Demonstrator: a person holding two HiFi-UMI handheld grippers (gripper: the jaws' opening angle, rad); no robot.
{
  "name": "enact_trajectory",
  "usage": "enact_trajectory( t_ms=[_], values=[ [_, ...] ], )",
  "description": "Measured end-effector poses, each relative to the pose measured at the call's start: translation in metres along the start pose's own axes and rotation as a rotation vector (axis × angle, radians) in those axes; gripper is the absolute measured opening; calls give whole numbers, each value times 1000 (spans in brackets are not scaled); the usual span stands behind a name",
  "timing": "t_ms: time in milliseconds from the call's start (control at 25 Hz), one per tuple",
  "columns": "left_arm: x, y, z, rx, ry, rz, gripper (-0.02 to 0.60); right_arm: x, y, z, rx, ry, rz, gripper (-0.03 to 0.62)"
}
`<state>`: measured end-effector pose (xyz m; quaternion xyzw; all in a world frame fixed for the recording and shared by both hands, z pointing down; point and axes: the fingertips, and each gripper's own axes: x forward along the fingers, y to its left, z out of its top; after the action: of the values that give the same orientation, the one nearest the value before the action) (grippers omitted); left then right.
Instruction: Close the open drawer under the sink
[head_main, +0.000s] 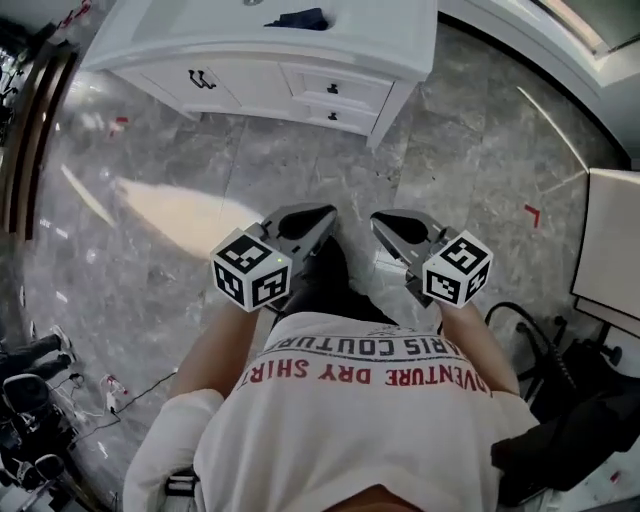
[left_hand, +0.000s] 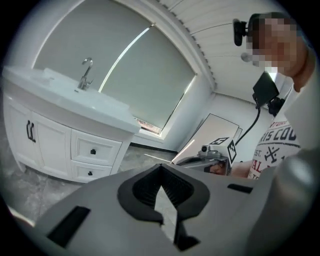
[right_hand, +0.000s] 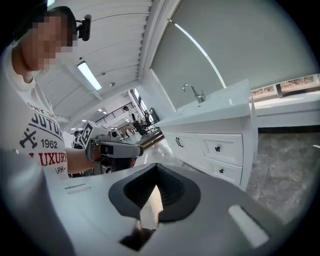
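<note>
Down at waist height, close against our shirt (head_main: 370, 420), we hold the left gripper (head_main: 318, 214) and the right gripper (head_main: 384, 222) side by side, their tips aimed toward the vanity (head_main: 250, 85); each gripper's own view shows its jaws pressed together at the tip with nothing caught between them, only a sliver of floor showing through; both tools are well apart from the cabinet, with a broad stretch of marble floor (head_main: 180, 200) between. The task's thing sits at the cabinet's right end, below the countertop that carries the sink (left_hand: 55, 85) and its faucet (left_hand: 86, 72): an upper drawer (head_main: 335, 88) and a lower drawer (head_main: 330, 117), each with a small dark knob; from all three views both fronts look level with the frame, so we judge the drawer shut and the work done, or else open so slightly that we cannot tell; if anything is left, it is a short push on one front. Around this, the cupboard doors (head_main: 200, 78) stand closed to the left of the drawers; a dark blue cloth (head_main: 300, 18) lies on the counter; a white panel (head_main: 610, 240) and some cables (head_main: 520, 320) sit off to our right, beside a red corner mark (head_main: 532, 213) on the floor; nothing lies on the floor between us and the drawers.
</note>
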<state>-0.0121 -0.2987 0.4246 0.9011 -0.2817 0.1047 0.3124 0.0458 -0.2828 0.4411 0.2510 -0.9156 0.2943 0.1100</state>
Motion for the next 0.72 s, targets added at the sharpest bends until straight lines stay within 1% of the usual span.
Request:
enact_trajectory(
  t_ms=[80, 160, 240, 360, 440, 600, 720],
  values=[
    [-40, -51, -3, 33, 0, 13, 2, -28, 51, 3, -25, 12, 23, 0],
    [-71, -92, -9, 55, 1, 8, 3, -52, 91, 5, -45, 16, 36, 0],
    [-96, -125, -15, 74, -7, -4, 2, -69, 124, 5, -69, 13, 45, 0],
    [-128, -160, -24, 116, -19, -18, 2, -83, 166, 1, -102, -4, 47, 0],
    [-152, -182, -39, 143, -15, -23, 2, -90, 200, -12, -112, -17, 43, 0],
    [-213, -223, -78, 201, -6, 13, 2, -106, 281, -54, -130, -31, 42, 0],
    [-262, -262, -106, 220, -19, 13, 3, -123, 344, -82, -150, -81, 33, 0]
  ],
)
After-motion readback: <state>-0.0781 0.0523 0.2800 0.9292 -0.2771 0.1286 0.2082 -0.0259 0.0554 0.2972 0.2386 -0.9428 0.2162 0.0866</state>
